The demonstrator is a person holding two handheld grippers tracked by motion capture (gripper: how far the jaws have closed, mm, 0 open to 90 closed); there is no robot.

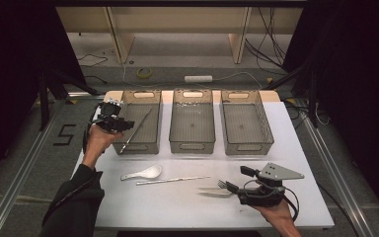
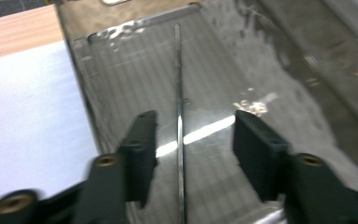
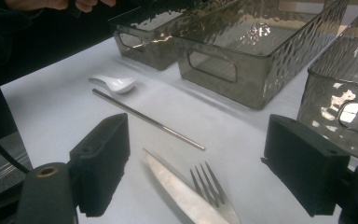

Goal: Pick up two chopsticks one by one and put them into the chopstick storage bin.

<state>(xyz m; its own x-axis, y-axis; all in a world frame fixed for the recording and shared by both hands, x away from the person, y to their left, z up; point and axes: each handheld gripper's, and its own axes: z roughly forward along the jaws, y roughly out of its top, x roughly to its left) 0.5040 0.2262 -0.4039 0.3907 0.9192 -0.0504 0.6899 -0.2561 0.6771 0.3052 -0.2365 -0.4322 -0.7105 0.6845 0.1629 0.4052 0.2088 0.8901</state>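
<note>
Three grey see-through bins stand in a row at the back of the white table (image 1: pixel 187 207). A thin metal chopstick (image 1: pixel 137 129) leans inside the left bin (image 1: pixel 154 106). My left gripper (image 1: pixel 122 125) hovers over that bin's left edge. Its jaws are open, with the chopstick (image 2: pixel 179 116) running between them untouched, and the left gripper (image 2: pixel 196 126) grips nothing. A metal fork (image 1: pixel 216 190) lies at the front right. My right gripper (image 1: pixel 238 178) is open around the fork (image 3: pixel 200 196), jaws wide on either side. A white spoon (image 1: pixel 142 173) and a second chopstick (image 1: pixel 172 180) lie mid-table.
The middle bin (image 1: pixel 192 143) and right bin (image 1: pixel 246 145) hold nothing I can see. In the right gripper view the spoon (image 3: pixel 114 83) and chopstick (image 3: pixel 149 120) lie beyond the fork, before the bins (image 3: pixel 242 88). Cables and a tape roll (image 1: pixel 144 72) lie on the floor behind.
</note>
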